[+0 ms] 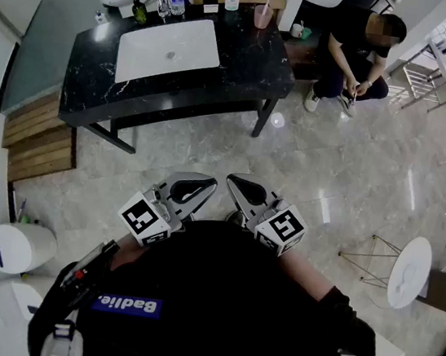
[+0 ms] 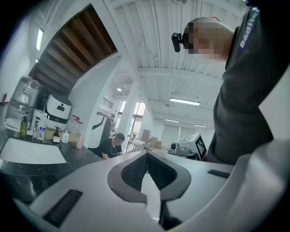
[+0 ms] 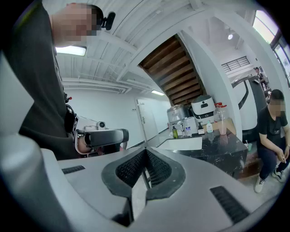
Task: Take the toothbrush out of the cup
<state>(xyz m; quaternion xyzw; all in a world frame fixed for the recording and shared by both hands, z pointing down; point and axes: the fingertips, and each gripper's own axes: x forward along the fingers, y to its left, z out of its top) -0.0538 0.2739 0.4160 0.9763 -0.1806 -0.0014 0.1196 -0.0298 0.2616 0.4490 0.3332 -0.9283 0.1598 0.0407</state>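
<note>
A pink cup [image 1: 263, 16] stands at the back edge of the black counter [image 1: 246, 73], right of the white sink [image 1: 169, 49]. A thin toothbrush [image 1: 268, 2] sticks up out of it. Both grippers are held close to my chest, far from the counter. The left gripper [image 1: 204, 185] and right gripper [image 1: 236, 184] are shut with nothing between their jaws. In the left gripper view the left gripper [image 2: 146, 155] points up at the room, with the cup [image 2: 79, 142] small at far left. The right gripper [image 3: 145, 152] view shows the cup [image 3: 222, 128] on the counter far off.
Several bottles [image 1: 171, 0] stand behind the sink. A person [image 1: 356, 54] sits on the floor to the right of the counter. A wooden pallet [image 1: 41, 139] lies at left, a white bin [image 1: 20, 245] at lower left and a round white side table [image 1: 407, 271] at right.
</note>
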